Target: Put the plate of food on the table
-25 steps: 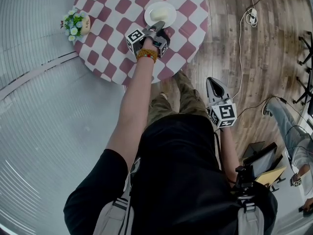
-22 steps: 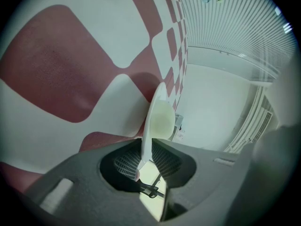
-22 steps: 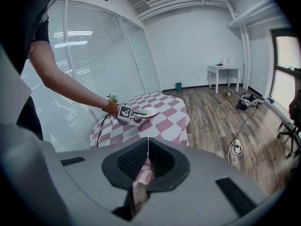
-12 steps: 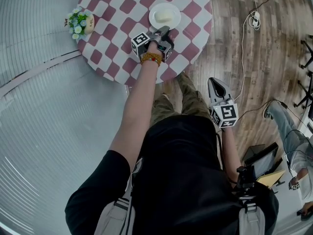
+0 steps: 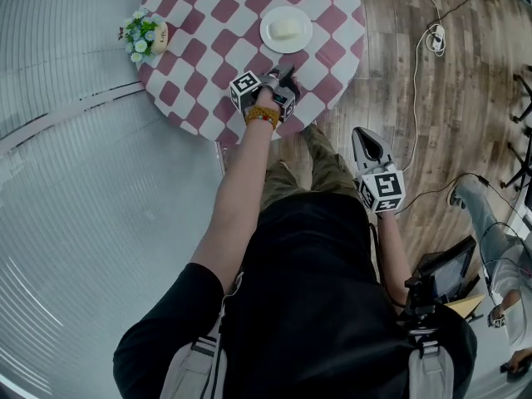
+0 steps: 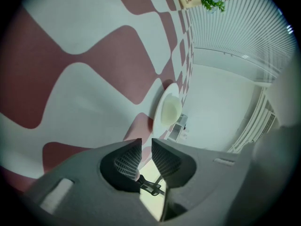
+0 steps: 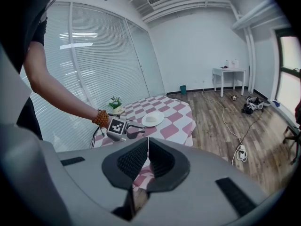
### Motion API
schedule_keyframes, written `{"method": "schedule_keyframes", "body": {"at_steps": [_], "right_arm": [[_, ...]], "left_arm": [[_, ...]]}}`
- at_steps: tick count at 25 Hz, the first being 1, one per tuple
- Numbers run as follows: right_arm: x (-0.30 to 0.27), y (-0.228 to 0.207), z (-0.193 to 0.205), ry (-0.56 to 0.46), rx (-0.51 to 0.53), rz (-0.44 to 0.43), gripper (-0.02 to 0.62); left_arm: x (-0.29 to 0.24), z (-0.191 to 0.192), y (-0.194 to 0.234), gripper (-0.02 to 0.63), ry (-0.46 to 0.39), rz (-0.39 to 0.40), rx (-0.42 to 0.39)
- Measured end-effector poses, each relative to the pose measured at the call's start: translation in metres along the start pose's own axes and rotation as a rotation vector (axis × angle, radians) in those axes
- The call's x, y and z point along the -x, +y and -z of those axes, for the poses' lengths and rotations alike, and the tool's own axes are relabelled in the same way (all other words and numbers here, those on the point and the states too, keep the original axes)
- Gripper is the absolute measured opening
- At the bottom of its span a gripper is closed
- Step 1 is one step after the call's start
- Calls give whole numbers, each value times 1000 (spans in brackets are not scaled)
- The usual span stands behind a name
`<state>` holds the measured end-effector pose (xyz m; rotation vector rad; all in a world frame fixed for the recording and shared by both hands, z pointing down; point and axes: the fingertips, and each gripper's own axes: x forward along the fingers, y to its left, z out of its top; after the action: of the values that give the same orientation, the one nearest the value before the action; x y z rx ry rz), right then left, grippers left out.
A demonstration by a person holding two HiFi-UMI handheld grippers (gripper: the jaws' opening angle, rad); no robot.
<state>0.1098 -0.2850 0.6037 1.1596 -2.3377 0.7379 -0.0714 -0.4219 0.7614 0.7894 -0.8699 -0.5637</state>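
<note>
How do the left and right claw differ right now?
The left claw hangs over the table, pointing at the plate. The right claw is off the table, over the wood floor. The left claw's jaws stand slightly apart, while the right claw's are together. Both hold nothing.

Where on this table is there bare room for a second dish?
The widest bare stretch of table lies between the flower pot and the plate. The near edge to the left of the left gripper is also free. A narrower strip runs right of the plate. The tight spot is just in front of the plate, where that gripper hovers.
</note>
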Motion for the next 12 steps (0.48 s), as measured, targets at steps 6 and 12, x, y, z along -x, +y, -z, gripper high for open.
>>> {"method": "schedule_keyframes", "body": {"at_steps": [6, 12], "right_arm": [[-4, 6, -13, -21, 29, -28, 12], [-5, 12, -24, -48, 61, -53, 12]], "left_arm": [[35, 2, 20, 49, 4, -49, -27], [76, 27, 46, 49, 125, -136, -209]]}}
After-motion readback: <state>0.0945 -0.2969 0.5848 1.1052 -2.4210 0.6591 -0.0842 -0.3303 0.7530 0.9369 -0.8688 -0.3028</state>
